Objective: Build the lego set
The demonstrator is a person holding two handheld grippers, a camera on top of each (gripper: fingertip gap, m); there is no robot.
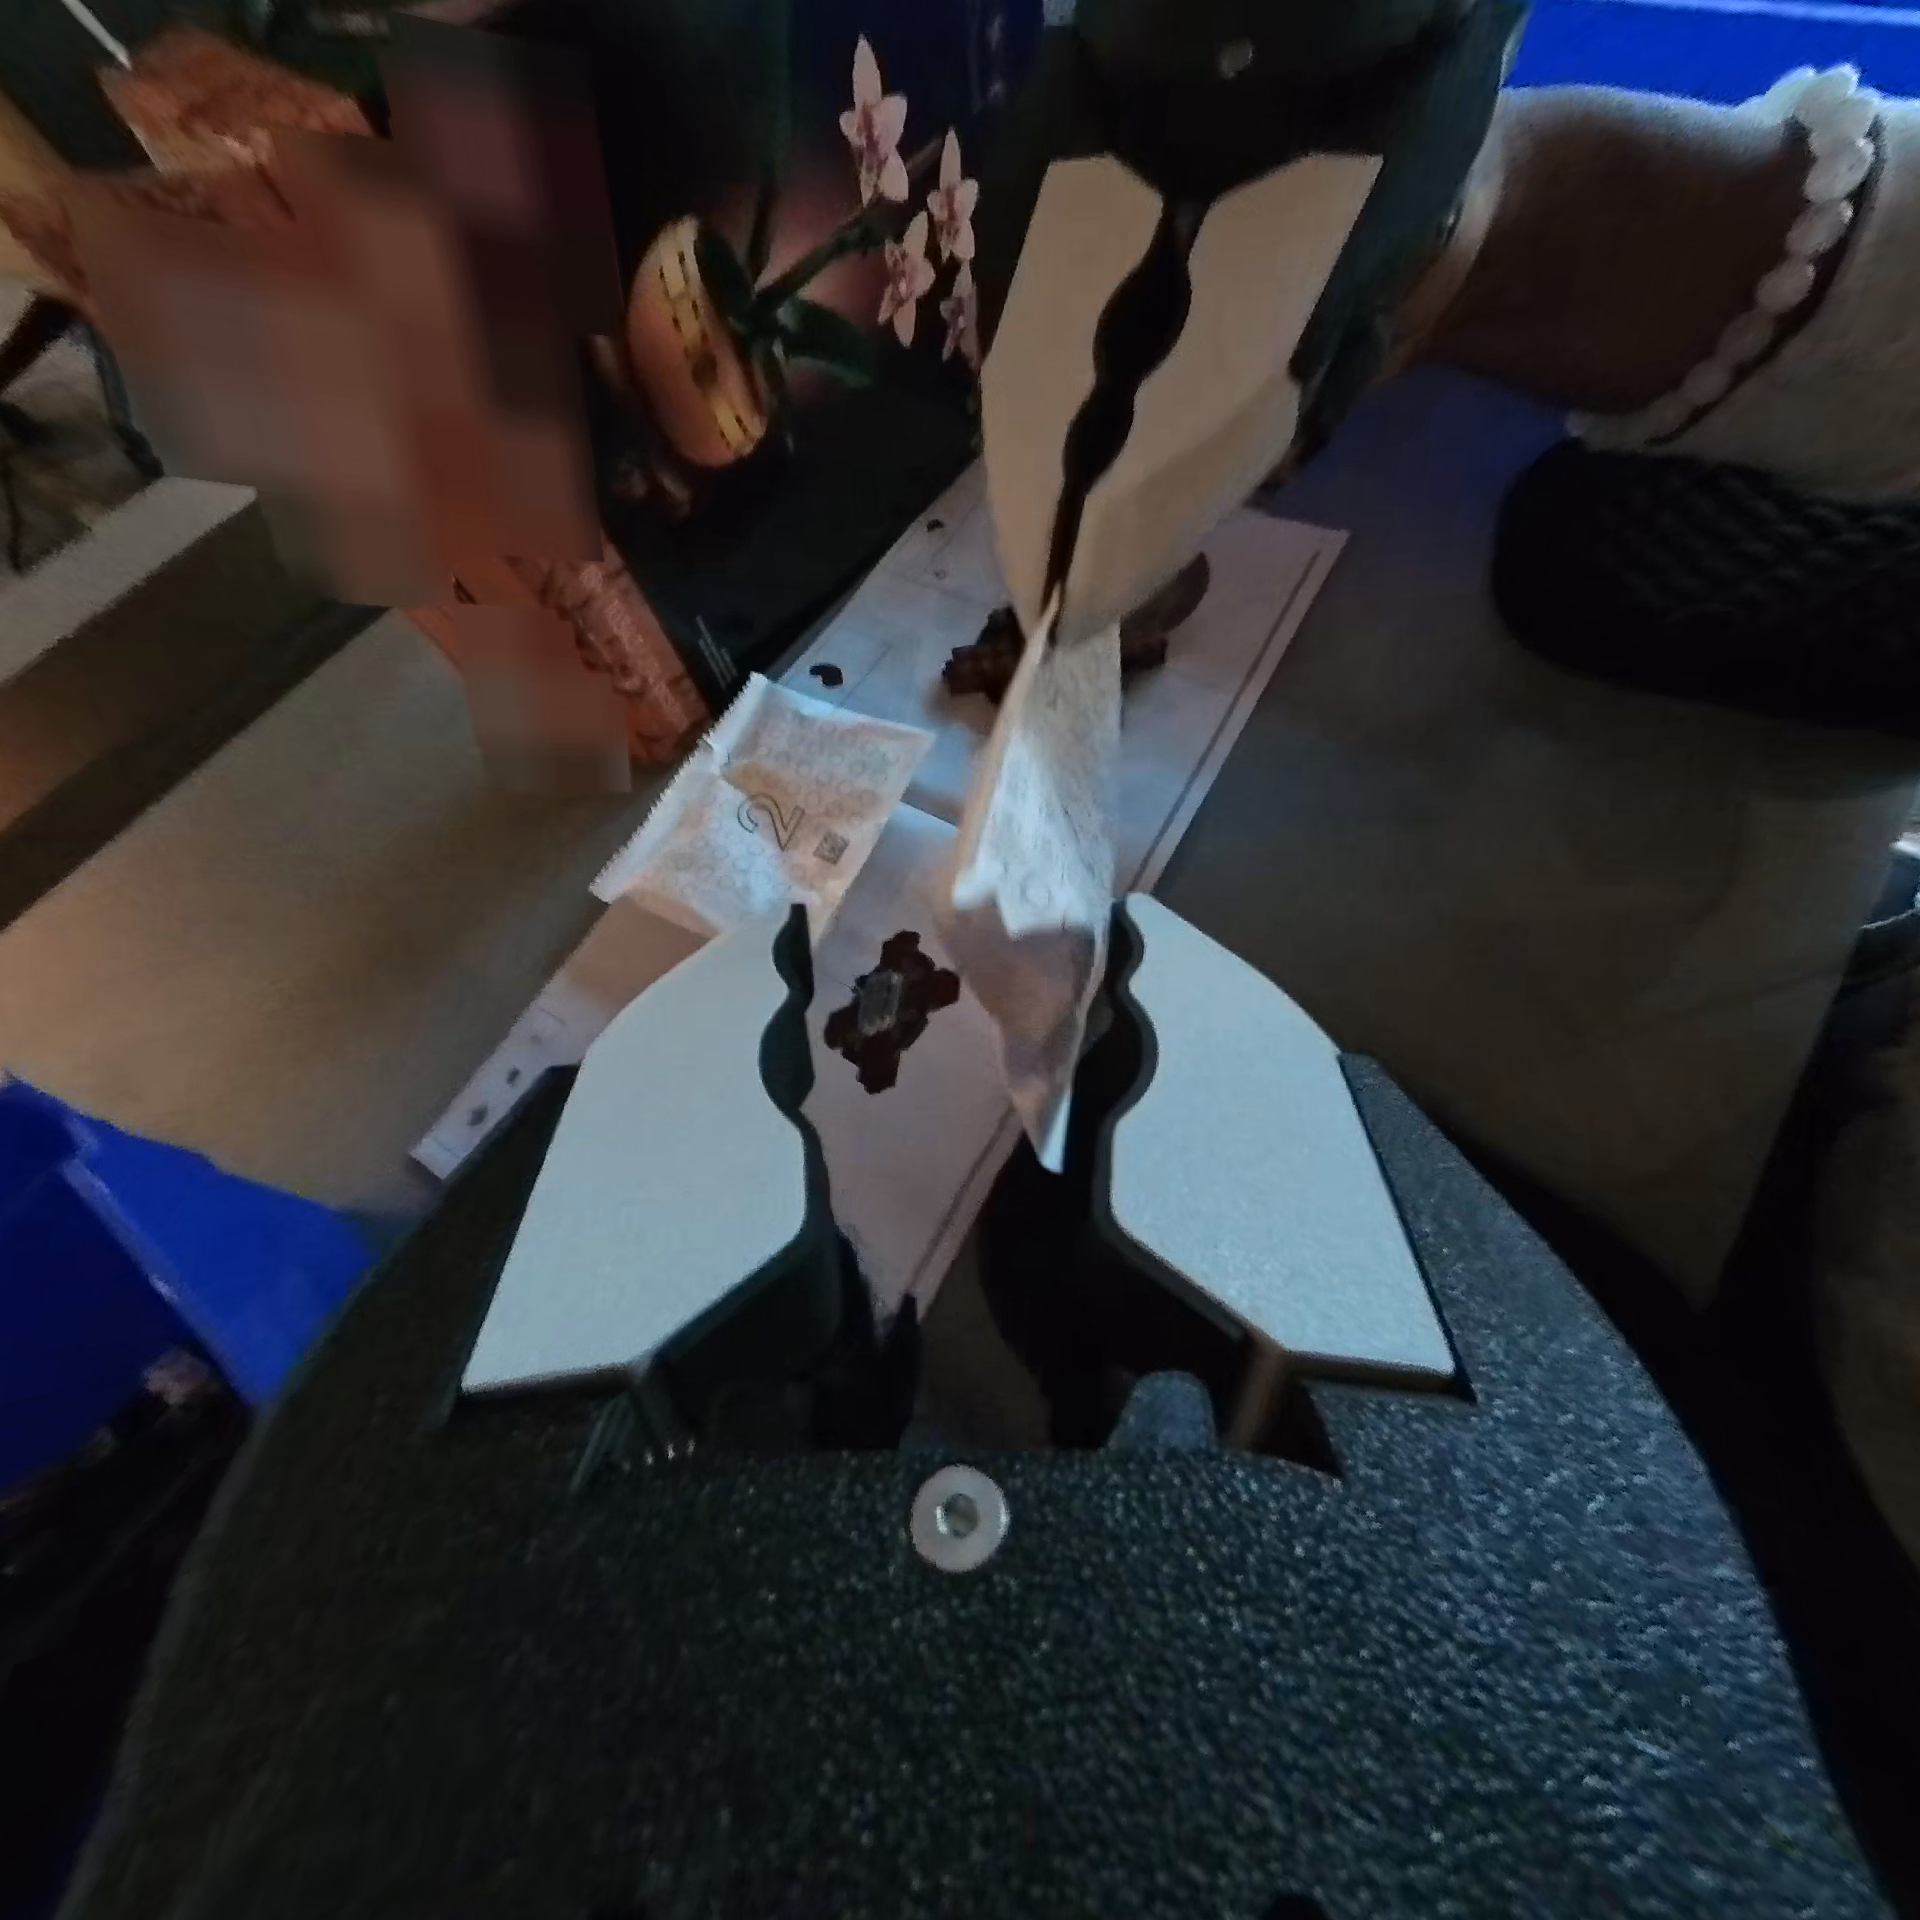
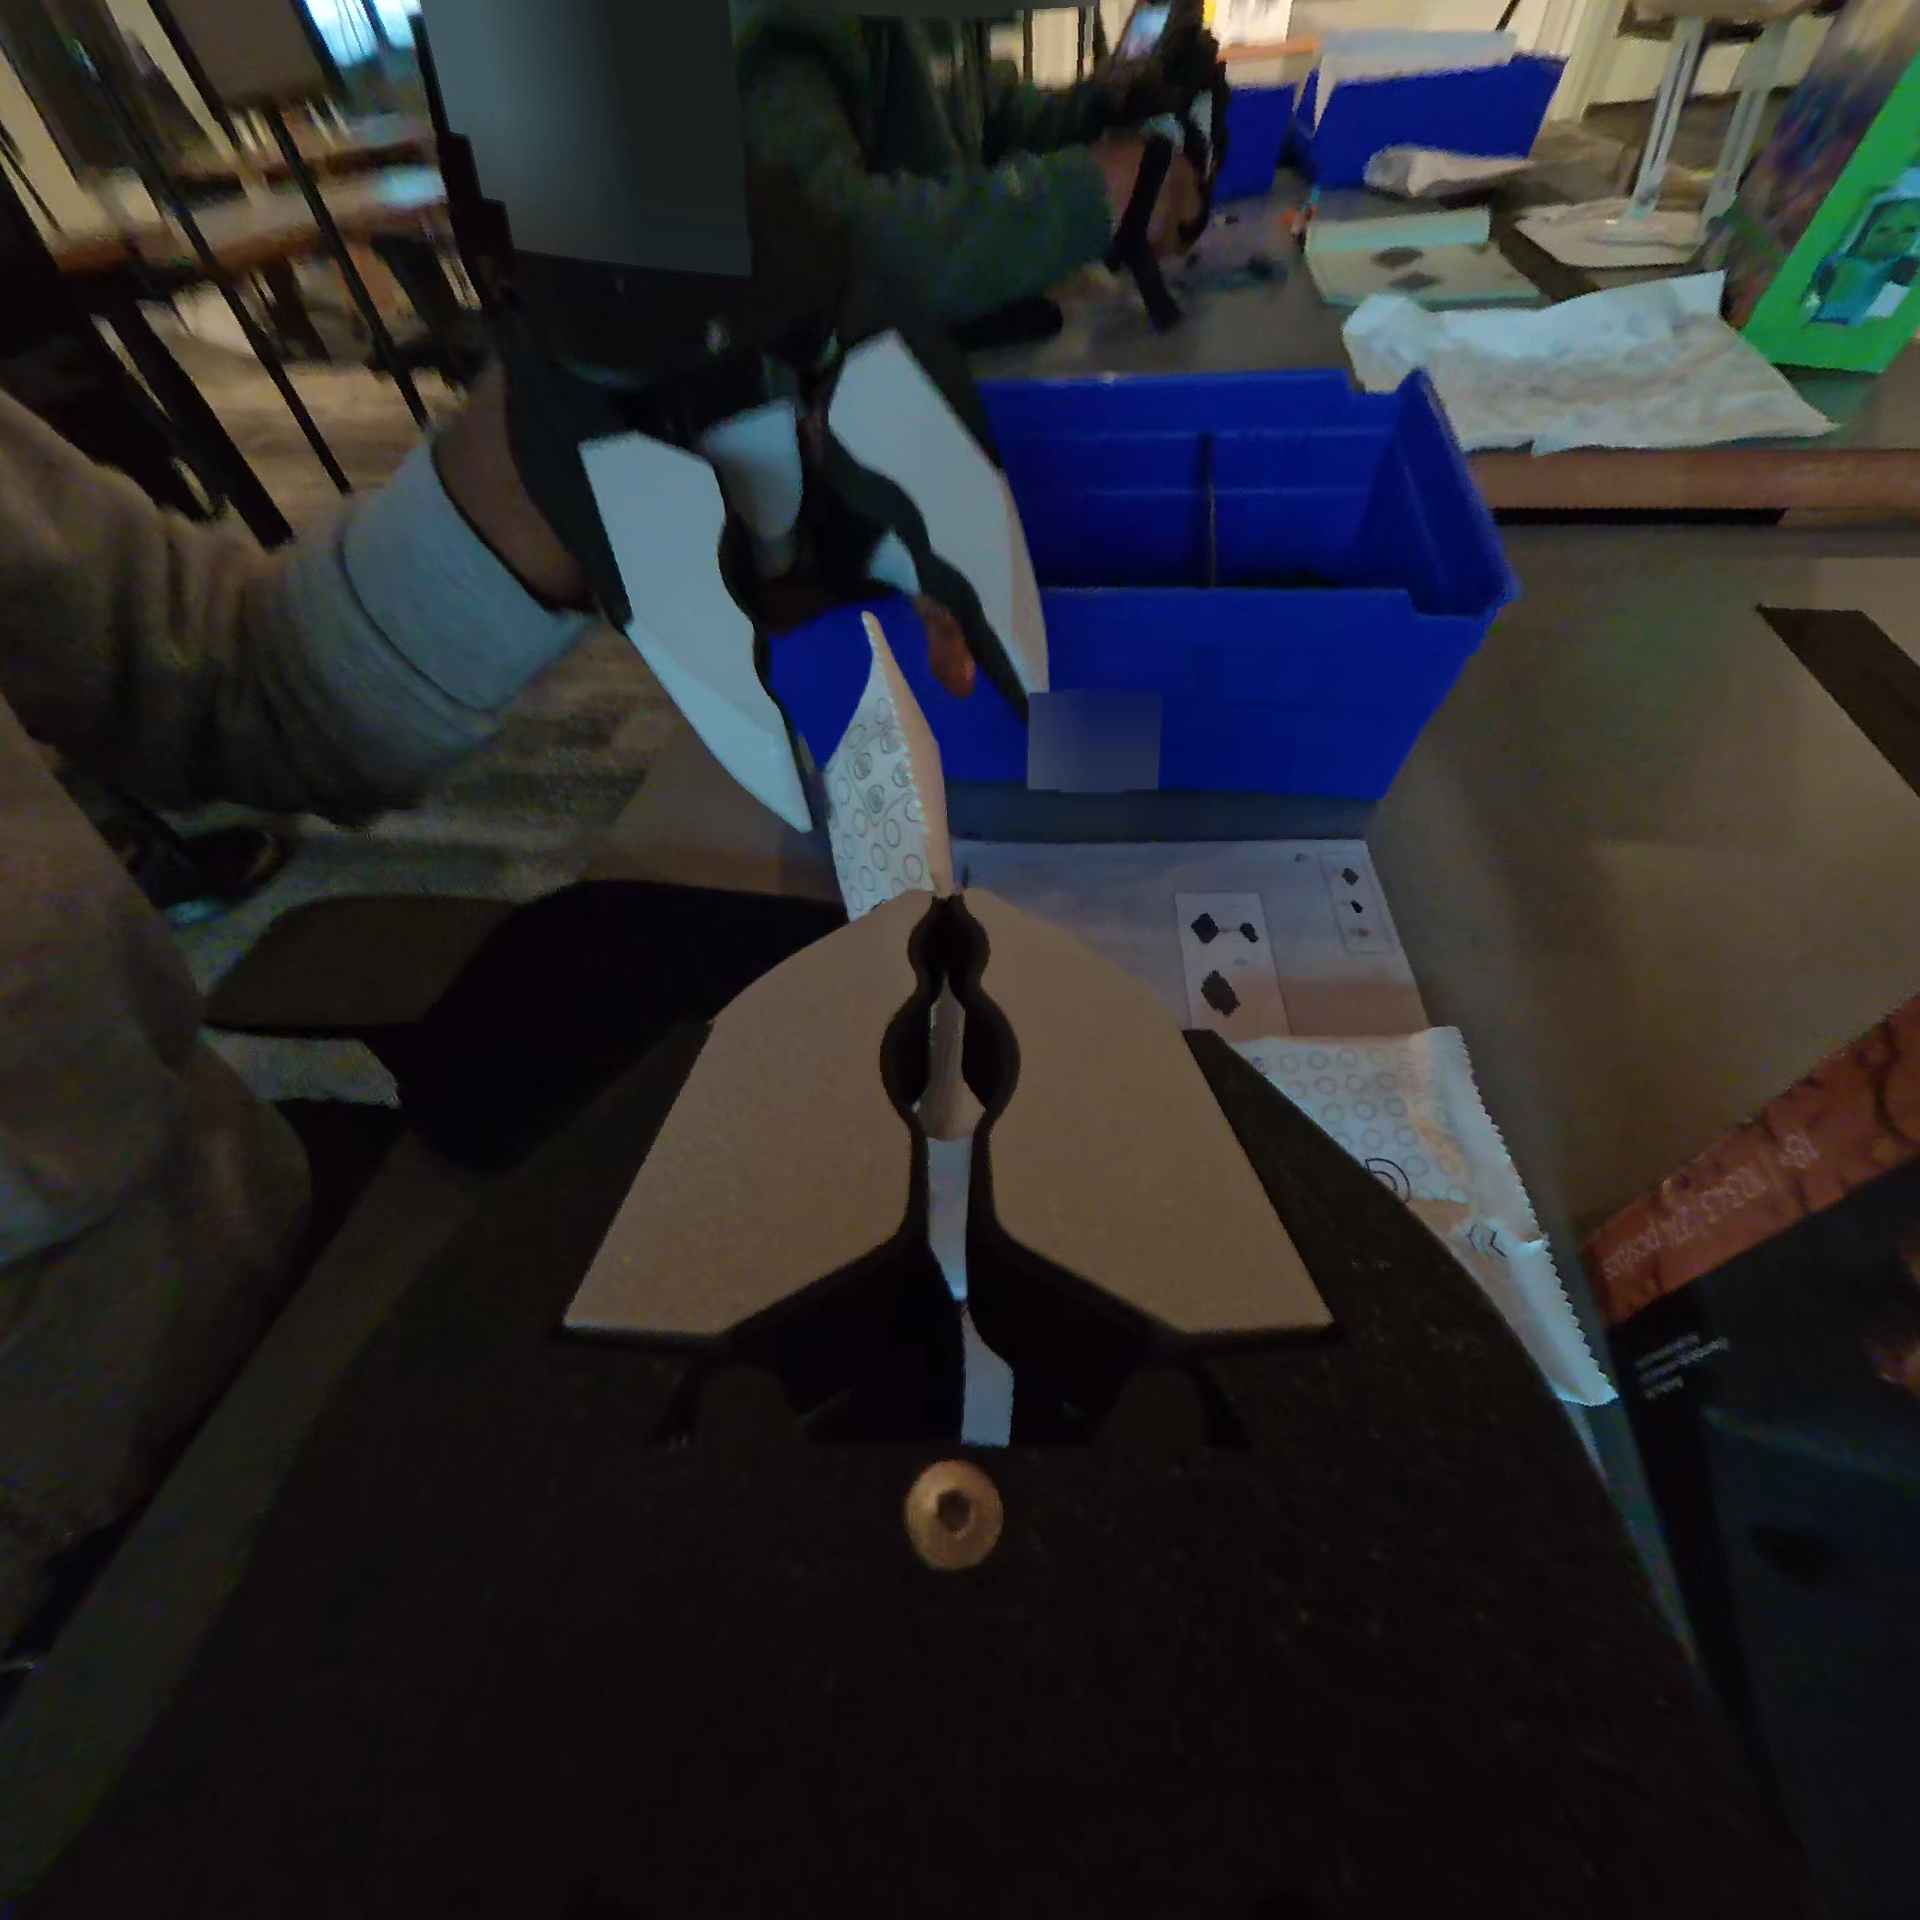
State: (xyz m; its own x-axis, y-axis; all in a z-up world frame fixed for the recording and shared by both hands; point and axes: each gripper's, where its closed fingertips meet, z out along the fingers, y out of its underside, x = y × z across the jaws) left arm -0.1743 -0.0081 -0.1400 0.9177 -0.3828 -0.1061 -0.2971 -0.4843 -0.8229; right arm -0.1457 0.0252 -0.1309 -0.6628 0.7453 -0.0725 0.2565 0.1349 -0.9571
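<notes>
The right gripper (image 2: 951, 914) pinches a light, floppy paper packet (image 1: 1039, 821) by its edge, the left gripper's (image 1: 956, 997) fingers spread wide around its dangling end.

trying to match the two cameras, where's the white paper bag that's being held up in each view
Left wrist view: the held paper bag hangs mid-frame from the right gripper, whose fingers are shut on its top; its lower end dangles between the open left gripper's fingers.
Right wrist view: the same bag rises from the shut fingers at centre, toward the left gripper.
Shared landmark: the white instruction sheet beneath.
</notes>
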